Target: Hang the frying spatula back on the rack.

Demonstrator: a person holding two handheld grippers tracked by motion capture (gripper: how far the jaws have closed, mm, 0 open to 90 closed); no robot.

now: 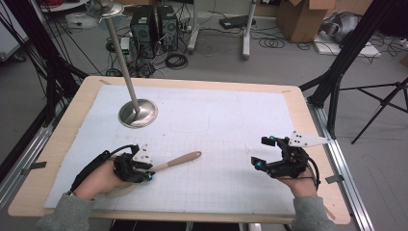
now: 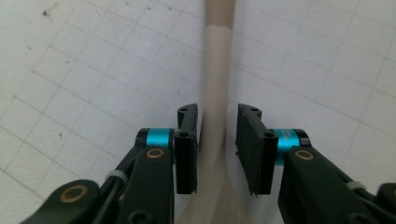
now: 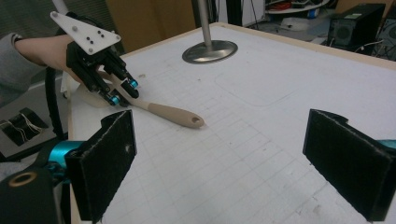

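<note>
A wooden table (image 1: 62,139) carries a white gridded mat (image 1: 231,144), and near the mat's front left lies a beige spatula (image 1: 175,161) with its tan handle pointing toward the middle of the mat and a small hole at the handle's end. The left gripper (image 1: 144,172) sits low over the spatula's pale neck; in the left gripper view its 2 black jaws stand on either side of that neck, the left jaw right against it and the right jaw with a thin gap, so the left gripper (image 2: 217,149) brackets the spatula (image 2: 217,93) without pinching it. The right gripper view shows the same pose from across the table: the left gripper (image 3: 119,93) tips down onto the spatula (image 3: 173,114), with the blade end hidden behind the hand. The right gripper (image 1: 263,153) is held at the mat's right side, well apart from the spatula, its jaws spread wide with nothing between them; its own view shows the 2 padded jaws far apart over the bare grid. A metal stand (image 1: 138,113) with a round base and 1 slanted pole rests on the far left part of the mat.
</note>
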